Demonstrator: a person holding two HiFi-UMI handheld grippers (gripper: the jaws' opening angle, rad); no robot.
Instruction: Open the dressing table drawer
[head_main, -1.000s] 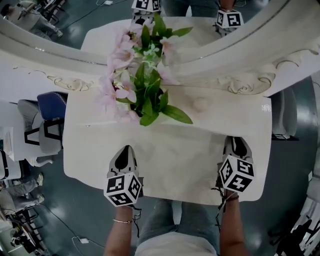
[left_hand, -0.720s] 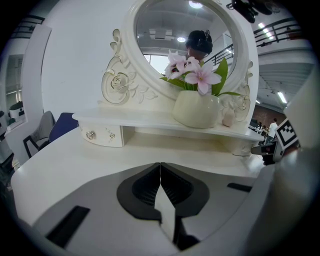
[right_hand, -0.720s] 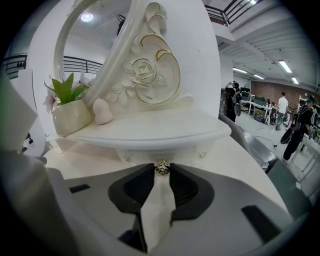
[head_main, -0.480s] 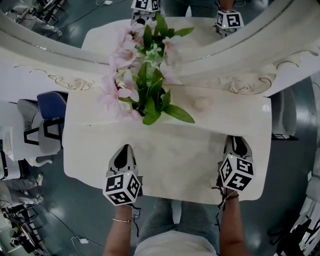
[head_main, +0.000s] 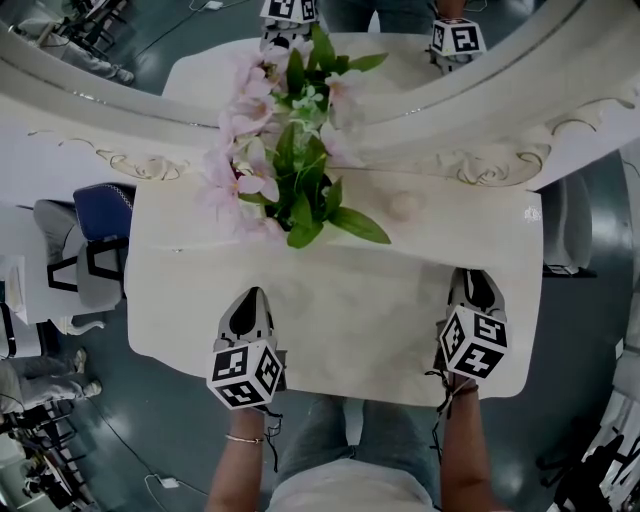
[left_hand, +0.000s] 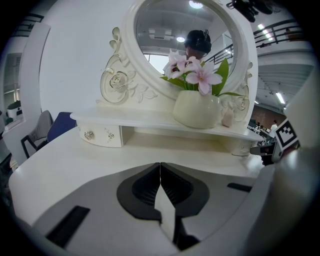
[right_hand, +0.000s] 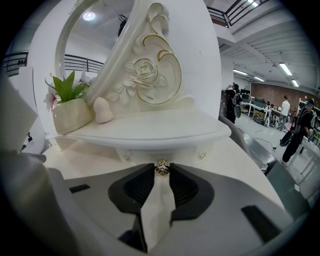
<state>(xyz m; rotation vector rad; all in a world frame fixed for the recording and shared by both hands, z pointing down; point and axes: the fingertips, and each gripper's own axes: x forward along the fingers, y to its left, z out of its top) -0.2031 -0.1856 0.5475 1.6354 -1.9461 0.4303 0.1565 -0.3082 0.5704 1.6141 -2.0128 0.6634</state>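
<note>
Starting at the left, the left tool (left_hand: 160, 169) is held low over the front of the bench (head_main: 350, 330), its jaws pressed together with nothing between them. It seems to have no part in the job. Ahead of it a left-hand drawer (left_hand: 102, 135) sits shut under the end of the shelf (left_hand: 150, 119), well apart from the tool. At the middle of the shelf stands a vase (left_hand: 196, 111) of flowers (left_hand: 199, 75), backed by the round mirror (left_hand: 185, 40).

Over on the right, the right tool (right_hand: 161, 172) points at the small drawer (right_hand: 182, 154) tucked under the right end of the shelf. Its jaws have closed on the drawer's little metal knob (right_hand: 161, 168), which fills the narrow gap between the two tips. The drawer front looks flush under the shelf, so I judge it not yet opened.

The step in hand appears to be the grasp itself, made and ready. The next move calls for a straight pull back toward the person, along the line of the drawer and level with the bench. The knob is small and round, so the grip should stay firm and the pull steady, or the tips may slide off.
</note>
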